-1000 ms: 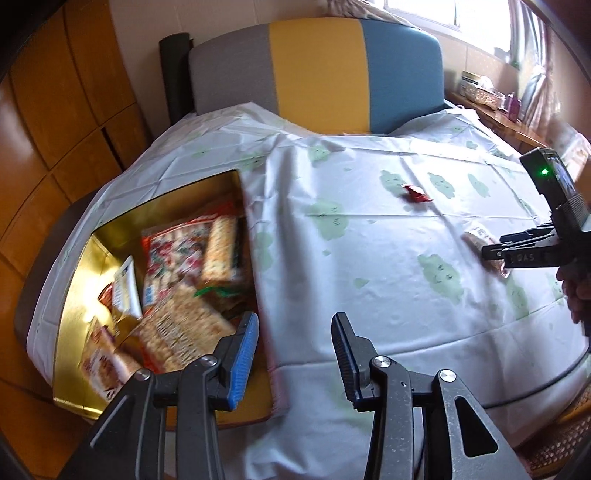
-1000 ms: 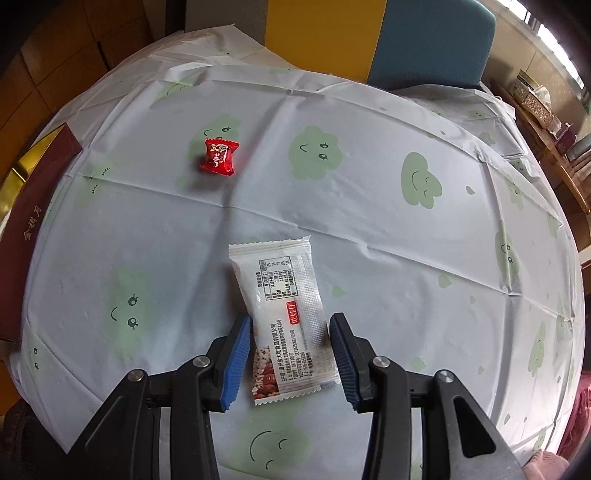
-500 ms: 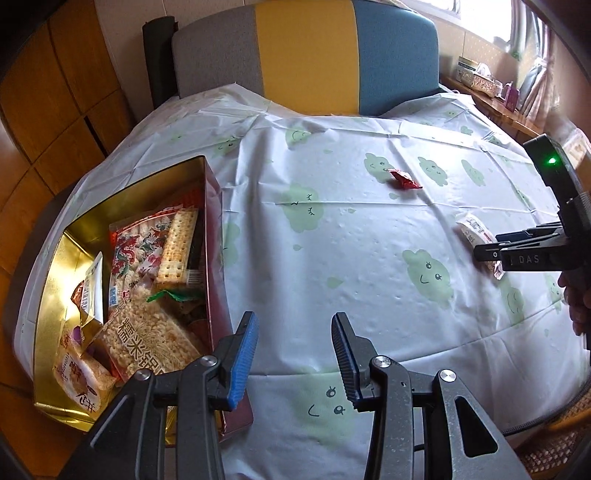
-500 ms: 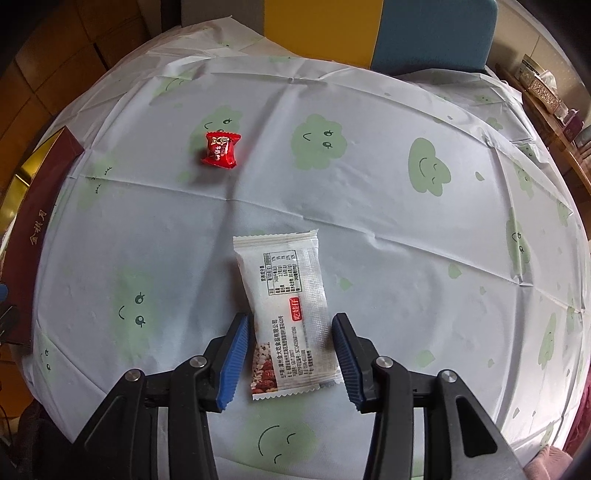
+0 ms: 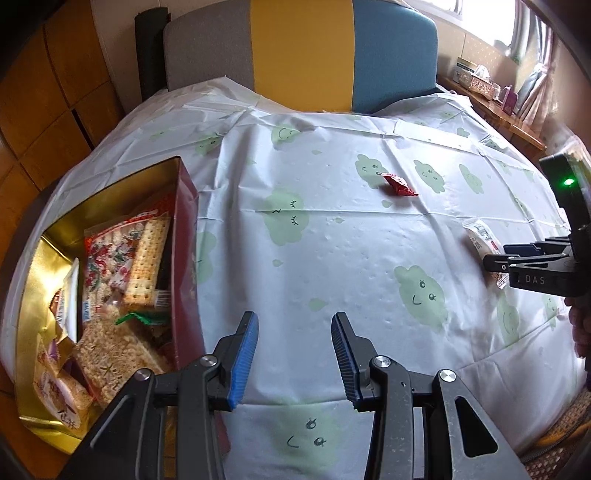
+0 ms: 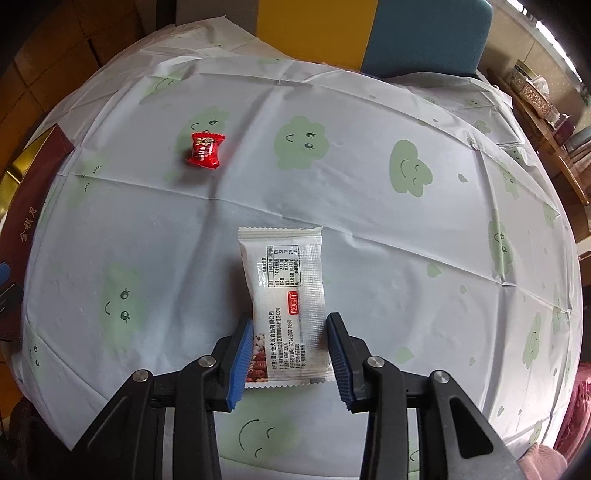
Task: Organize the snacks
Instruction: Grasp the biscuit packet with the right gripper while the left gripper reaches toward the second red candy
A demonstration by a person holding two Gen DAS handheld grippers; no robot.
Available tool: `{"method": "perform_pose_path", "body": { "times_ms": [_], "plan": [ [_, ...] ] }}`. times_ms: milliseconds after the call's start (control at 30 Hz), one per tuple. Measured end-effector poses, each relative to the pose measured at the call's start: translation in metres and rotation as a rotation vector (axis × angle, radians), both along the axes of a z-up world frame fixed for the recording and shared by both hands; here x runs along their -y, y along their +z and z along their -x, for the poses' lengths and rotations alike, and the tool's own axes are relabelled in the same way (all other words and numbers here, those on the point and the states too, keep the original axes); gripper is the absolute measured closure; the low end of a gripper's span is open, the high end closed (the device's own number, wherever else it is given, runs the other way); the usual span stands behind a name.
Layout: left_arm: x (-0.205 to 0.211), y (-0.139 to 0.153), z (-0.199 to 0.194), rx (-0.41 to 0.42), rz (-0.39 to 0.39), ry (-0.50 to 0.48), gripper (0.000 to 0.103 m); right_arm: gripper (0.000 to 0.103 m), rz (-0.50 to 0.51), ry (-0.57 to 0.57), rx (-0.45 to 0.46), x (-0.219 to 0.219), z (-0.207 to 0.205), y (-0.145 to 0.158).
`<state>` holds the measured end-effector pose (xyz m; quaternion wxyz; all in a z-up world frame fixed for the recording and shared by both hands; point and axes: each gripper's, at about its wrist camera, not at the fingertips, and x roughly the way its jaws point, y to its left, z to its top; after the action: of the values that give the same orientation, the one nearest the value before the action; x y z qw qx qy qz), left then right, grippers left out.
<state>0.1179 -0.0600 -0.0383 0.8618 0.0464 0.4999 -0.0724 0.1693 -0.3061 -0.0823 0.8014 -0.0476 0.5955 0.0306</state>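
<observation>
While my right gripper (image 6: 290,350) stands open astride the white packet (image 6: 286,306), its slick film may slip; my left gripper (image 5: 293,354) gapes empty.

"DAS" on right hand-held gripper (image 5: 496,254); white snack packet (image 6: 286,295) has nutrition table, barcode no. illegible.

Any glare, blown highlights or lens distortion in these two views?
Left wrist view: the window is blown out, the gold inside of the snack box glares, and the white cloud-print tablecloth bulges from fisheye. Right wrist view: even light, the white snack packet has sharp print, corners vignetted.
</observation>
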Motion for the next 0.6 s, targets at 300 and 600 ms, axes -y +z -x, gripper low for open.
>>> {"method": "perform_pose_path", "body": {
  "times_ms": [300,600],
  "plan": [
    [0.014,-0.011,-0.015,-0.023,0.04,-0.003,0.056,0.062,0.003,-0.12,-0.024,0.025,-0.01,-0.005],
    [0.02,-0.022,-0.041,-0.105,0.084,0.027,0.049,0.058,-0.093,-0.162,-0.026,0.037,-0.014,-0.007]
  ]
}}
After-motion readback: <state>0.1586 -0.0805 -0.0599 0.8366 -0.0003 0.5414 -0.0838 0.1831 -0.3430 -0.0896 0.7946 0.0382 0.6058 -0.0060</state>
